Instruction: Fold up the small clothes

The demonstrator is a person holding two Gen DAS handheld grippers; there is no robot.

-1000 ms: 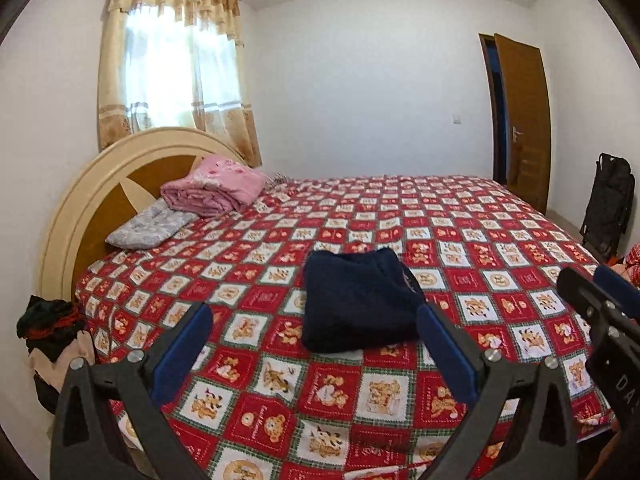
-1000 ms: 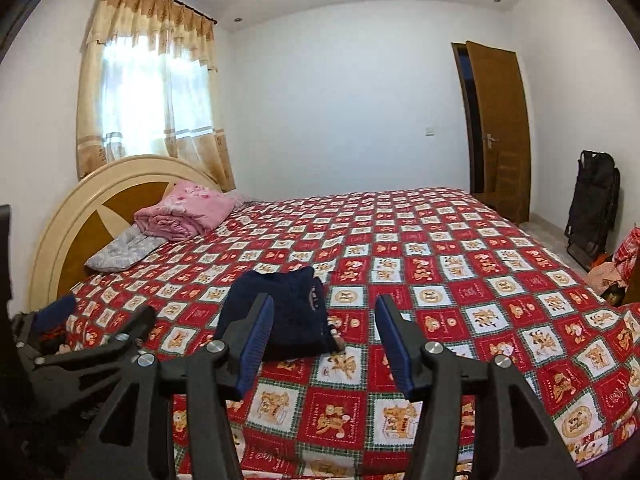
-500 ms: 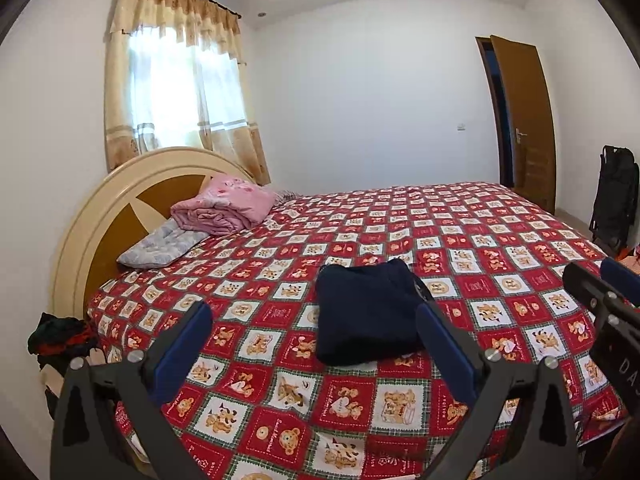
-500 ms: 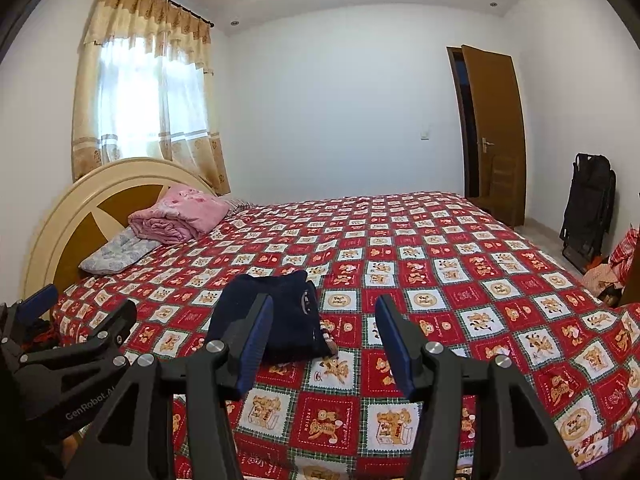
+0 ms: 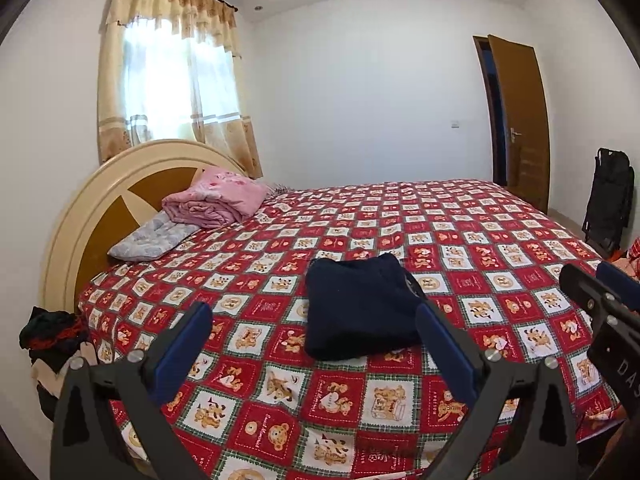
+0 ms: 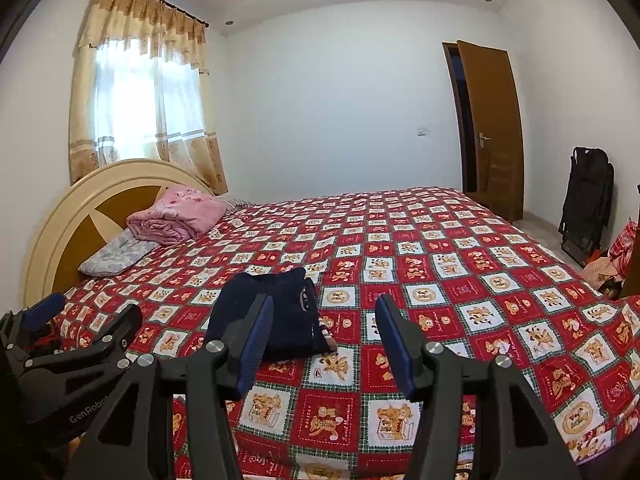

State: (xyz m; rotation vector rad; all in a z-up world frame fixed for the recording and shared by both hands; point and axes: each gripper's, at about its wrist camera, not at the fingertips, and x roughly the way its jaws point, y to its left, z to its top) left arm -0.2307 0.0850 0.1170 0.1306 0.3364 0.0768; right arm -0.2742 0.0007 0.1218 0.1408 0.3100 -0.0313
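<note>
A white-walled bedroom with a curtained window [image 5: 168, 92] and a brown door [image 6: 492, 128] holds a bed [image 5: 460, 216] spread with a red teddy-bear quilt. A folded navy garment [image 5: 358, 312] lies near the quilt's near edge, clear of both tools. The left gripper [image 5: 316, 344] and right gripper [image 6: 324, 340] hover above the bed's edge, jaws apart, holding nothing.

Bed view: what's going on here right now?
A person holds both tools over the near edge of the bed, neither touching anything. The left tool and right tool are open and empty. A dark blue garment lies folded on the bedspread just ahead. Pink bedding sits by the headboard.
</note>
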